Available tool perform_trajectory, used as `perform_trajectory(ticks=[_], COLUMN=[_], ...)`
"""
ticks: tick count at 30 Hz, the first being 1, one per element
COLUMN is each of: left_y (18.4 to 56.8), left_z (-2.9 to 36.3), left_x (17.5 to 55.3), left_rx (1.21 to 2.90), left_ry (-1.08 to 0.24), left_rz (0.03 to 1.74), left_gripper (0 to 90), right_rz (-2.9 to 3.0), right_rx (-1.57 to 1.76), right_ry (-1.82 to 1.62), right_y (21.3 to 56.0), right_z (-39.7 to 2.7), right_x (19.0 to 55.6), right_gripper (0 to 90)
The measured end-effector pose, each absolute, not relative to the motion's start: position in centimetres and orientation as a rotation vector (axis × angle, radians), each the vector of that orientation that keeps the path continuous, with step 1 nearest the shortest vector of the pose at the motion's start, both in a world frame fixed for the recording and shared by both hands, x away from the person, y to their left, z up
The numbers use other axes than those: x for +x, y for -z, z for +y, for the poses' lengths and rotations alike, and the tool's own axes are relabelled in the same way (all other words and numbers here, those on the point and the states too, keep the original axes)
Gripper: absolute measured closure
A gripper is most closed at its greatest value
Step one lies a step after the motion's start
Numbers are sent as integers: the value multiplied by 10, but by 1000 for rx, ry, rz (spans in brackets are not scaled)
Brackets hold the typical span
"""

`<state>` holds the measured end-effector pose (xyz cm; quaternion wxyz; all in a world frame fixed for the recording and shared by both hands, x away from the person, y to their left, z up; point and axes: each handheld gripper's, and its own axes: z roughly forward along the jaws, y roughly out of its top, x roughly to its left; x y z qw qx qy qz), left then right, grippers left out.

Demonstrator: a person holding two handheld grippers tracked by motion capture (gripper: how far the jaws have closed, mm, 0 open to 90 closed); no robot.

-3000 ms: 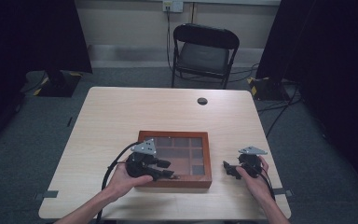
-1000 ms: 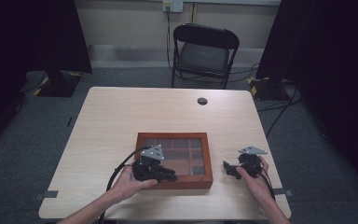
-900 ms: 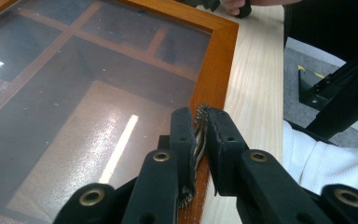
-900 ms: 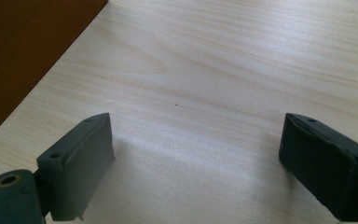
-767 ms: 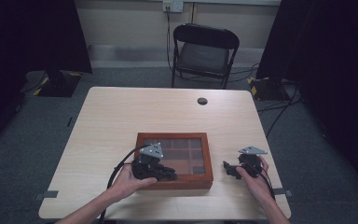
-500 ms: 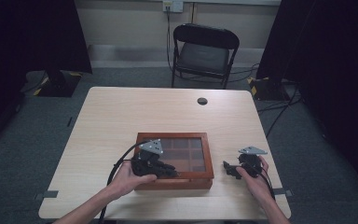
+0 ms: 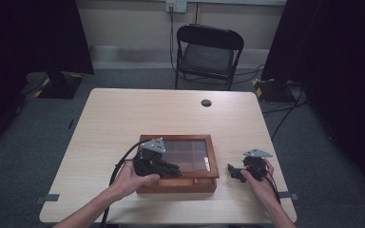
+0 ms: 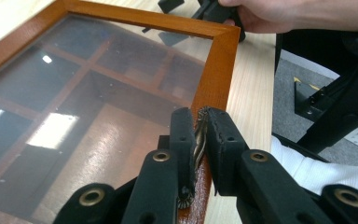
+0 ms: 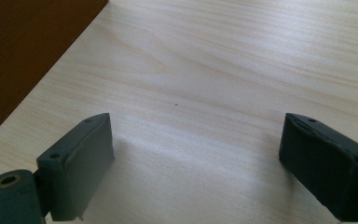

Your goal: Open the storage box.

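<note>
The left gripper has its jaws pinched on the small metal latch at the box's near front edge on the tabletop, a thin hold that could slip if pulled askew, while the right gripper, jaws wide, rests beside the box, not steadying it.

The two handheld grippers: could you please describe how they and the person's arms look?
Both the left gripper and the right gripper are black, each topped by a grey three-cornered plate. Their tongs are blocky black pads on arms with brass-ringed rivets. A black cable trails from the left one. The forearms are bare, without sleeves.
</note>
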<state>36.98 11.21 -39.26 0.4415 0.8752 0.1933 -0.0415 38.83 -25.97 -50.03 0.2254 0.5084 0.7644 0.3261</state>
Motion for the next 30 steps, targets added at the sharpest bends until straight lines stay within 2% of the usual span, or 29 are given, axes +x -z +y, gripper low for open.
perform_trajectory(ticks=[30], left_y=[365], left_z=[110], left_x=[381], left_rx=[2203], left_ry=[96], left_rz=[478], left_gripper=[811], right_rz=[2112], right_rx=[1396], right_ry=[-901], right_y=[500], right_z=[-260], right_x=[389], right_gripper=[93])
